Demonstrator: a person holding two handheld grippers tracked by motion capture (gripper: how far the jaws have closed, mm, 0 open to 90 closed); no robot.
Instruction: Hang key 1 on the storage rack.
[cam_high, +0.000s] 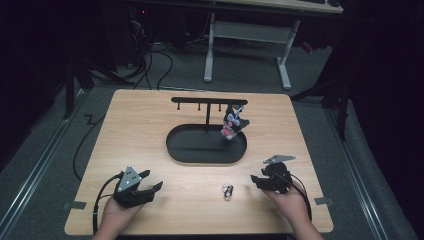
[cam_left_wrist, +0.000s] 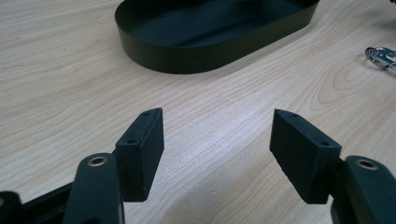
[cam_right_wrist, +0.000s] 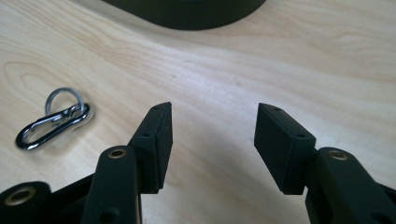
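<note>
On the pale wooden tabletop (cam_high: 150, 120), between my two hands, lies one small metal key clip (cam_high: 228, 190): a dark snap hook with a silver split ring threaded through one end, flat on the wood and nearer my right claw (cam_high: 262, 181) than my left claw (cam_high: 148, 184). Both claws rest low near the front edge with their jaws spread wide and nothing between them. I judge the key clip (cam_right_wrist: 52, 120) light, hard and slick, likely to skate on the wood if nudged; the elongated hook body looks the better place to pinch, across its narrow sides, since the loose ring would swivel away. Beyond it stands one black oval tray (cam_high: 175, 150) with a T-shaped rack (cam_high: 208, 100) rising from it, and one plush keychain charm (cam_high: 233, 123), black and white with a touch of pink, hangs near the right end of the crossbar. That makes one clip on the wood, one charm hung, one tray with its rack, and two empty claws.
</note>
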